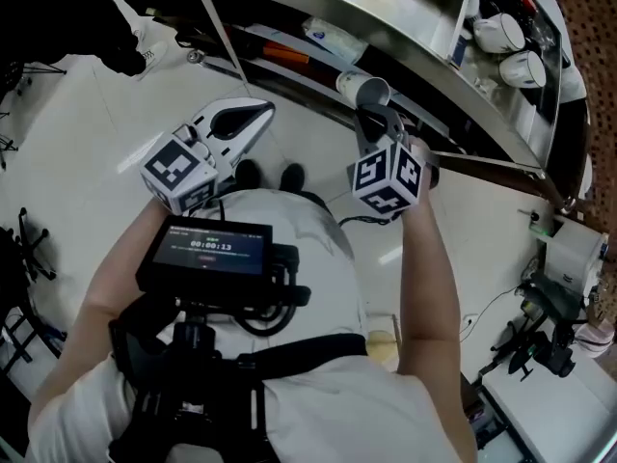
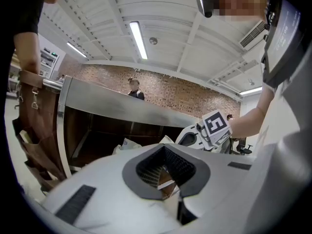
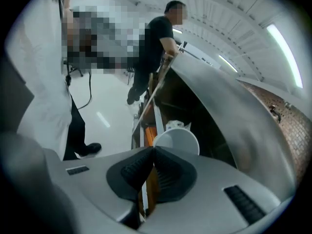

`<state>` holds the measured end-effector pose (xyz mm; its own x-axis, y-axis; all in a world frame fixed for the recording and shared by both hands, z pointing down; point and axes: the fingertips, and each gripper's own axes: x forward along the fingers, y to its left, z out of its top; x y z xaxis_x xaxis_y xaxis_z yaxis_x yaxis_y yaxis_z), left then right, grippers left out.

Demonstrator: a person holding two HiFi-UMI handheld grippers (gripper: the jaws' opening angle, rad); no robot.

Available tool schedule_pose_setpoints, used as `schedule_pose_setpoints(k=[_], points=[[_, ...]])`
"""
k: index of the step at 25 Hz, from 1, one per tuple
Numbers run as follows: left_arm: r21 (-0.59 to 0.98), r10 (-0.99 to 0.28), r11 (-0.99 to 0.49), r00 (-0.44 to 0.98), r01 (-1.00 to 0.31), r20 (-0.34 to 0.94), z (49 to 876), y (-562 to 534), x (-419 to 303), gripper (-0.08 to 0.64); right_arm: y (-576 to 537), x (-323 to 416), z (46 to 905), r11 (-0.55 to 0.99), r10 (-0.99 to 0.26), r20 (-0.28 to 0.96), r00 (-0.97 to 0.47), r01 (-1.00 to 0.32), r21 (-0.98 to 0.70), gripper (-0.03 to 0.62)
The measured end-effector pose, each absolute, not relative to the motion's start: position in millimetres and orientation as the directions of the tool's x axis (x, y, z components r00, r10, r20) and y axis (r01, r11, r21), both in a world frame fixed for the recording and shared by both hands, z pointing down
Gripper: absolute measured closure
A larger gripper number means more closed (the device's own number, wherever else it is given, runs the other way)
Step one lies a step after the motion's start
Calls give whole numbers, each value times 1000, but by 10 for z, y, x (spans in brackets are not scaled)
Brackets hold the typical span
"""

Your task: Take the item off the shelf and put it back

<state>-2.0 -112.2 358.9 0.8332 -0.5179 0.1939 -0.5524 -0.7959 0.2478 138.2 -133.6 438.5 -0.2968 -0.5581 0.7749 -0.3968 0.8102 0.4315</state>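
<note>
White cup [image 1: 364,89], upper centre of head view: on its side, rim pinched in clenched right hand-held gripper [image 1: 374,114], grip point hidden. Left hand-held gripper [image 1: 268,111]: clenched, empty.

In the right gripper view the closed jaw tips of the right gripper [image 3: 154,152] are covering the lower rim of the white cup [image 3: 176,139] at centre, so a pinch on it is not showing, and the steel shelf [image 3: 229,106] at right is smearing into blur. In the head view the top edge is cutting that shelf off. In the left gripper view, pale packets [image 2: 127,145] at lower centre are lying too dim to identify.
</note>
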Motion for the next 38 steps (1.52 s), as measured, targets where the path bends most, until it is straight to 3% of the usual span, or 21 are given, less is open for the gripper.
schedule_pose_setpoints(k=[6, 38], points=[[280, -542, -759, 809, -587, 229, 3649, -1100, -113, 549, -1593, 1693, 4673, 805, -550, 816, -176, -370, 463, 575], [308, -563, -716, 779, -627, 275, 3942, -977, -64, 549, -2494, 2515, 5346, 791, -528, 846, 69, -324, 520, 575]])
